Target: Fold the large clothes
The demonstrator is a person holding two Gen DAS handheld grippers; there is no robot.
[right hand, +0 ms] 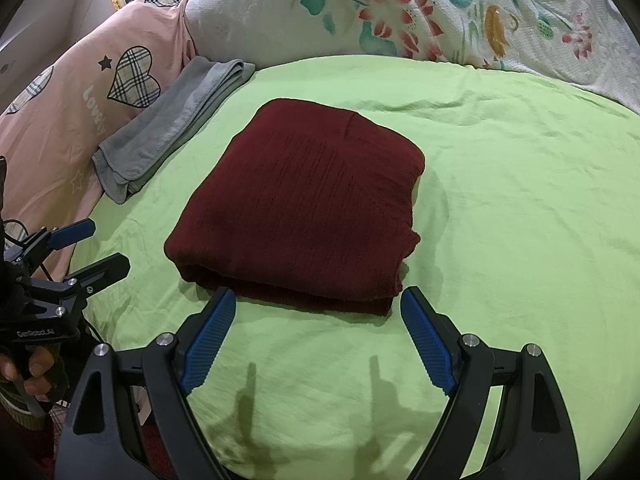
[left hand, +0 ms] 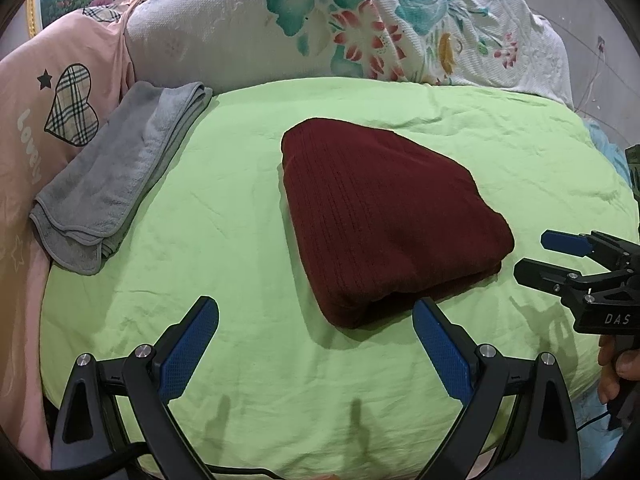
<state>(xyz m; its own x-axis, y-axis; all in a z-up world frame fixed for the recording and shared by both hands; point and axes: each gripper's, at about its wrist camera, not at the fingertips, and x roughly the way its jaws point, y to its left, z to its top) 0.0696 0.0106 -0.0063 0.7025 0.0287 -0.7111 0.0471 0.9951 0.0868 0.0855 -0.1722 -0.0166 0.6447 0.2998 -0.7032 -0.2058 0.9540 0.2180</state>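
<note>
A dark red knit garment (left hand: 384,216) (right hand: 304,208) lies folded into a thick rectangle on the light green sheet (left hand: 224,208) (right hand: 520,200). My left gripper (left hand: 316,310) hovers open just in front of the bundle's near corner, nothing between its blue pads. My right gripper (right hand: 316,300) is open too, its fingertips flanking the bundle's near folded edge without touching it. Each gripper shows in the other view: the right one (left hand: 532,256) at the right edge, the left one (right hand: 102,246) at the left edge, both open.
A folded grey towel (left hand: 116,176) (right hand: 172,120) lies at the sheet's left edge. A pink cover with plaid hearts (left hand: 60,108) (right hand: 80,92) sits behind it. A white floral quilt (left hand: 360,24) (right hand: 420,12) is heaped along the back. A hand (right hand: 36,364) grips the left handle.
</note>
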